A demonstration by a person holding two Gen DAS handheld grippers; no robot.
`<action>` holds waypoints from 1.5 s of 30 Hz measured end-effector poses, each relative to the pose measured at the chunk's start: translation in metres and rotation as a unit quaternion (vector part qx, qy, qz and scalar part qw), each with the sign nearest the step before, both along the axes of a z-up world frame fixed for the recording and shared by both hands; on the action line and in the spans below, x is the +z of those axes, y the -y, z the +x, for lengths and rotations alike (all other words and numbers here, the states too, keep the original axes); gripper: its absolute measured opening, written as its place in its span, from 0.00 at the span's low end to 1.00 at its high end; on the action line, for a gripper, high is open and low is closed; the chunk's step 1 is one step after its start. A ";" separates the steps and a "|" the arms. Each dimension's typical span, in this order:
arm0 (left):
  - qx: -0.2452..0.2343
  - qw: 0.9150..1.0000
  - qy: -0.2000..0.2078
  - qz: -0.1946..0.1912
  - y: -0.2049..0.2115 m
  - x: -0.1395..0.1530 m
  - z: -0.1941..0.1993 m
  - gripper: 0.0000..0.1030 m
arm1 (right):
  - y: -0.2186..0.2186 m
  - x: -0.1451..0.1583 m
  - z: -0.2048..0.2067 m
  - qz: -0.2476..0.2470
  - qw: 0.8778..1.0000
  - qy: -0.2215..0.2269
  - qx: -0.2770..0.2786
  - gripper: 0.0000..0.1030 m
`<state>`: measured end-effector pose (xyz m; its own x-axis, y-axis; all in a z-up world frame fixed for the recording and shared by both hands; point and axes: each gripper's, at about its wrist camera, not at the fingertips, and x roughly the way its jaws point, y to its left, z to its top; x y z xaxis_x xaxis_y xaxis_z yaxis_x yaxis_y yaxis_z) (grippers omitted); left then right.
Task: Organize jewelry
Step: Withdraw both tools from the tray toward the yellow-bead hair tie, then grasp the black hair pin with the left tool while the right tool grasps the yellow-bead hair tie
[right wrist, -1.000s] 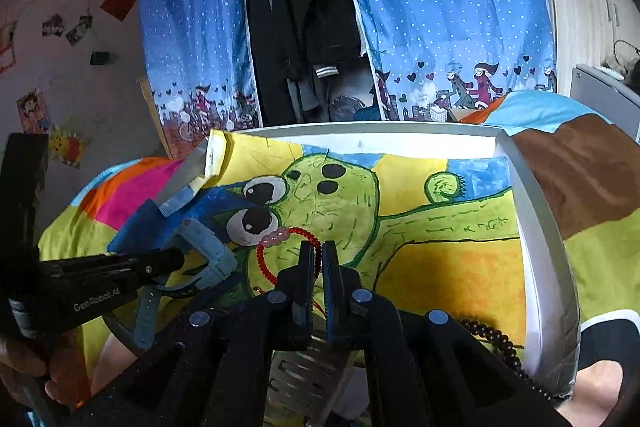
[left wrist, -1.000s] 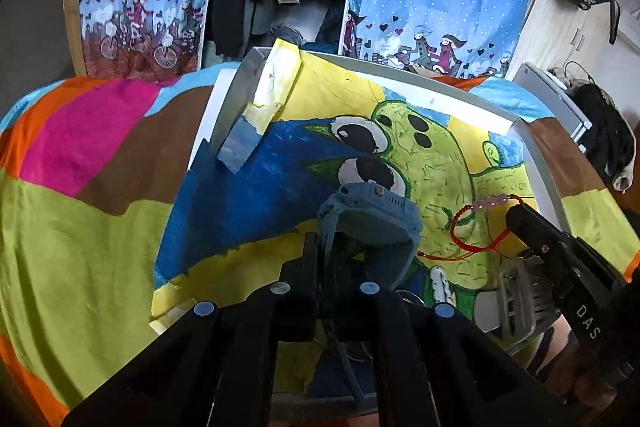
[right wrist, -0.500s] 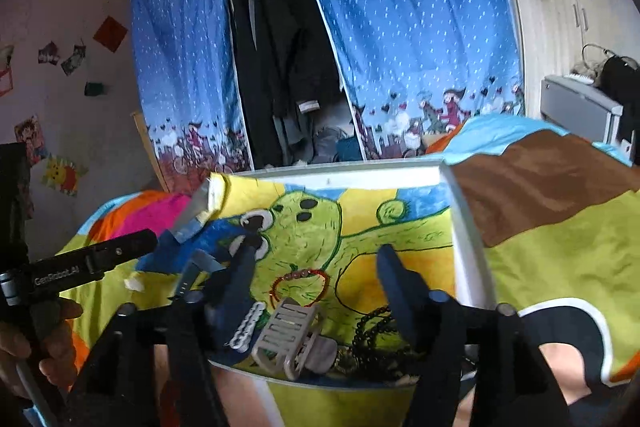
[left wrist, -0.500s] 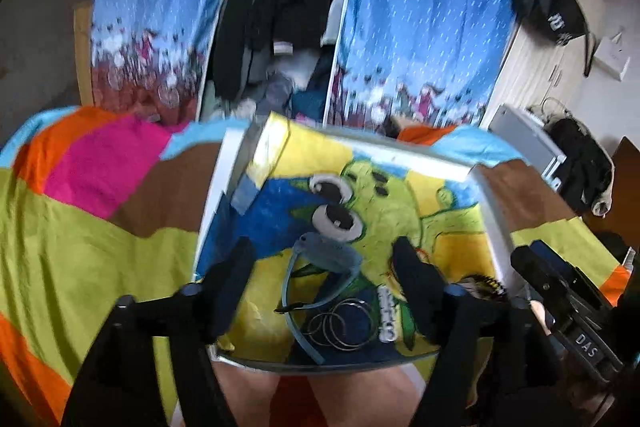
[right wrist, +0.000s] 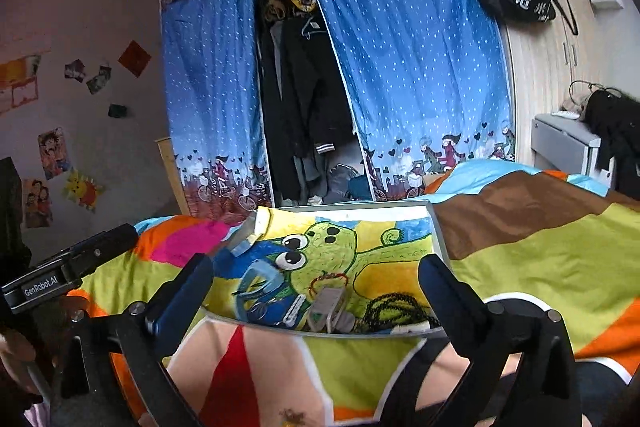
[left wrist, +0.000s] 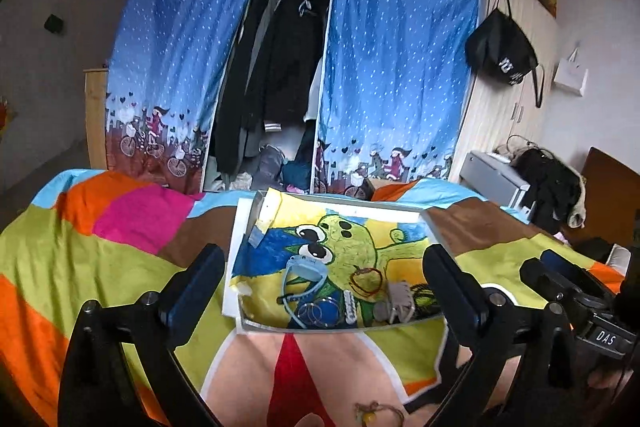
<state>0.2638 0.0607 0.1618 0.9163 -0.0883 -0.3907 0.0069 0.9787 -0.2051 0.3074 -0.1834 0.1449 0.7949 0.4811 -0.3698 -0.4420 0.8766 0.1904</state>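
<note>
Now both of my grippers are pulled back and high above the bed, where a second ago each was down inside the tray with its fingers pinched together: the left on the blue watch, the right at the red bracelet. The blue watch [left wrist: 304,269] lies loose at the centre-left of the tray [left wrist: 236,239], on the cartoon drawing, and the red bracelet [left wrist: 366,277] lies just right of it, so I judge those two pieces as set down and released. My left gripper [left wrist: 320,291] is spread wide, holding nothing and touching nothing; its fingers [left wrist: 200,275] frame the tray from the lower part of the left-wrist view. My right gripper [right wrist: 316,297] is spread just as wide and is likewise empty. Along the near edge of the tray, at the lower centre of both views, sit the silver bangles [left wrist: 316,313], a white beaded clip [left wrist: 349,304], a grey hair claw [right wrist: 328,307] and a black bead necklace [right wrist: 396,309], bunched close together. To my eye that crowded near edge is what remains to sort, and either hand is free to go back down for it.
</note>
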 end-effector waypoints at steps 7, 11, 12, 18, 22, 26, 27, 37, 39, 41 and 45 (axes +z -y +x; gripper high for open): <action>-0.001 1.000 0.020 0.017 0.009 0.010 -0.060 0.94 | 0.010 0.011 -0.065 -0.009 1.000 0.024 0.002 1.00; -0.004 0.999 0.027 0.025 0.016 0.007 -0.095 0.95 | 0.018 0.006 -0.099 -0.014 0.999 0.031 -0.004 1.00; -0.004 0.999 0.027 0.025 0.017 0.005 -0.103 0.95 | 0.019 0.006 -0.106 -0.015 0.999 0.033 -0.006 1.00; -0.011 1.000 0.013 0.018 0.018 -0.010 -0.138 0.95 | 0.028 -0.005 -0.148 -0.015 0.999 0.039 -0.022 1.00; -0.014 1.000 0.003 0.025 0.015 -0.021 -0.153 0.95 | 0.031 -0.015 -0.166 -0.017 0.999 0.039 -0.034 1.00; -0.010 1.000 -0.005 0.026 0.011 -0.036 -0.165 0.95 | 0.030 -0.029 -0.181 -0.025 0.998 0.037 -0.041 1.00; -0.011 1.000 -0.007 0.026 0.009 -0.039 -0.167 0.95 | 0.030 -0.033 -0.183 -0.027 0.998 0.036 -0.042 1.00; -0.021 0.997 -0.044 0.060 0.013 -0.081 -0.173 0.95 | 0.029 -0.070 -0.194 -0.048 0.997 0.014 -0.059 1.00; -0.039 0.996 -0.061 0.055 0.014 -0.091 -0.171 0.95 | 0.030 -0.078 -0.192 -0.047 0.997 0.000 -0.063 1.00; -0.050 0.995 -0.075 0.050 0.014 -0.101 -0.168 0.95 | 0.031 -0.088 -0.189 -0.049 0.996 -0.016 -0.068 1.00; -0.060 0.992 -0.102 0.052 0.018 -0.120 -0.164 0.94 | 0.033 -0.108 -0.186 -0.054 0.995 -0.045 -0.076 1.00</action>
<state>0.1001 0.0431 0.0423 0.8025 -0.1412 -0.5797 0.0937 0.9894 -0.1113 0.1209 -0.2167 0.0369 0.8169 0.3116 -0.4853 -0.2881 0.9494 0.1246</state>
